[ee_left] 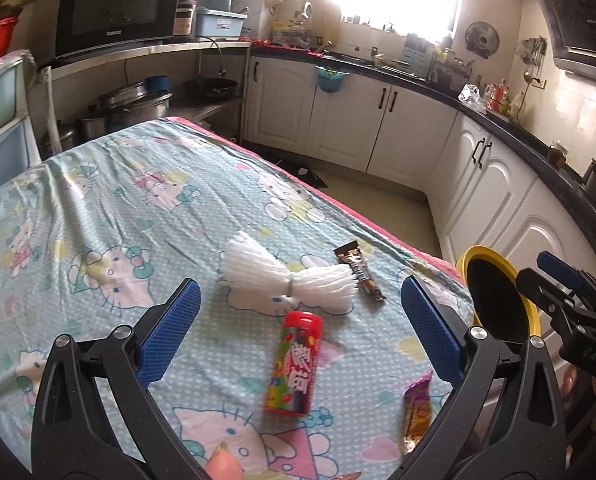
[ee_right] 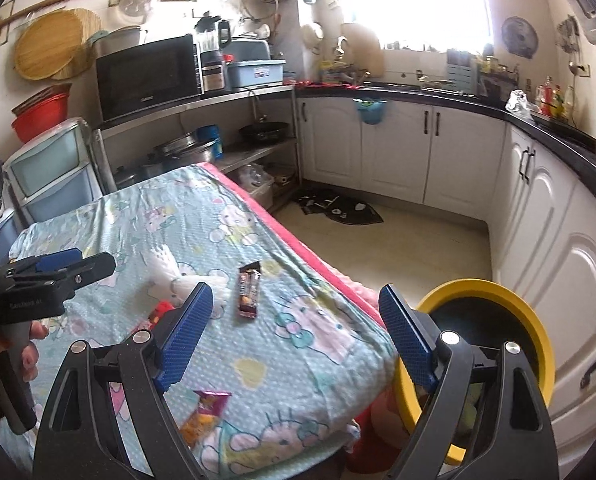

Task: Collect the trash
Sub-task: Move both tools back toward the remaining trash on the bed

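Note:
On the Hello Kitty tablecloth [ee_left: 97, 200] lie a red candy tube [ee_left: 294, 364], a white bundle of plastic strips [ee_left: 285, 276], a brown chocolate bar wrapper [ee_left: 360, 272] and a pink-orange snack wrapper [ee_left: 417, 412]. My left gripper [ee_left: 298, 328] is open and empty, with the candy tube between its fingers. My right gripper [ee_right: 293, 332] is open and empty above the table's right corner, near the snack wrapper [ee_right: 205, 412] and chocolate wrapper [ee_right: 249, 290]. A yellow-rimmed black bin [ee_right: 534, 344] stands beside the table and also shows in the left wrist view [ee_left: 498, 292].
White cabinets [ee_right: 398, 152] with a black countertop [ee_left: 418, 76] run along the back and right. A metal shelf [ee_right: 201, 100] with a microwave [ee_right: 149, 76] and pots stands behind the table. Plastic drawers [ee_right: 53, 184] stand at the left. A dark mat [ee_right: 338, 208] lies on the floor.

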{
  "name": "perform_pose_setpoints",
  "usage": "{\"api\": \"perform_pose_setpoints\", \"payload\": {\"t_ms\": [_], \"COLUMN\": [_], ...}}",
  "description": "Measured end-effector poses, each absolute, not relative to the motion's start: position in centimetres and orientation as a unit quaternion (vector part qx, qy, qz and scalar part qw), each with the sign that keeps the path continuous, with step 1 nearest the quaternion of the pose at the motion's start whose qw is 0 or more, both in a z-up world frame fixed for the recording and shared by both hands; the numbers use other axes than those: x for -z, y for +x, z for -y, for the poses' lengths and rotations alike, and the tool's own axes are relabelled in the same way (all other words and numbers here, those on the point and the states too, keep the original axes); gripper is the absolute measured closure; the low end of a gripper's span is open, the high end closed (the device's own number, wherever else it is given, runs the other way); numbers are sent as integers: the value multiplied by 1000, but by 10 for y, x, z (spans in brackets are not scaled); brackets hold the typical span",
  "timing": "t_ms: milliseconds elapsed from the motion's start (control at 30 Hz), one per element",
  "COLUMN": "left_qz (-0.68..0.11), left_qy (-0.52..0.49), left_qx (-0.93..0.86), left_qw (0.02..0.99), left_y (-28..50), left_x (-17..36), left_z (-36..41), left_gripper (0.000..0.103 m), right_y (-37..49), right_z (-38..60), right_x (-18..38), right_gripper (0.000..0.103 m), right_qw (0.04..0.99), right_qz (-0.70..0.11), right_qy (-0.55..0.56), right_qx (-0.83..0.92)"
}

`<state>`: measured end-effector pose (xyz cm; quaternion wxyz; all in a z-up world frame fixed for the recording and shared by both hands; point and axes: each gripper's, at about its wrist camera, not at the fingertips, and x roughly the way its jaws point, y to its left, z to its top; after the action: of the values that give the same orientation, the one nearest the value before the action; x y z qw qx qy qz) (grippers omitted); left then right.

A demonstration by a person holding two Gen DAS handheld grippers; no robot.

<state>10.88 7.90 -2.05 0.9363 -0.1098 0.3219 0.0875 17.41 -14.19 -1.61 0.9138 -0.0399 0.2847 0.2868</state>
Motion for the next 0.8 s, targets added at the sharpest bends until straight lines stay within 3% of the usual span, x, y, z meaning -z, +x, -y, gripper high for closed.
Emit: {"api": "perform_pose_setpoints", "payload": {"t_ms": [500,733,800], "left_qz": [-354,-385,-396], "left_qy": [-117,-128,-130], "left_qx": [-78,-53,-45], "left_qw": [925,912,908], "left_y": [99,104,106], "left_x": [43,69,76], "left_z": [-91,-87,-86], "left_gripper": [11,11,22], "right_y": [211,234,244], "right_z": [95,69,62], "right_x": [47,76,84], "right_gripper": [21,40,47], "right_qw": [888,854,840], "right_qz": [-329,-383,-405], "right_qy": [-81,-80,-71], "right_qx": [-310,-342,-356]}}
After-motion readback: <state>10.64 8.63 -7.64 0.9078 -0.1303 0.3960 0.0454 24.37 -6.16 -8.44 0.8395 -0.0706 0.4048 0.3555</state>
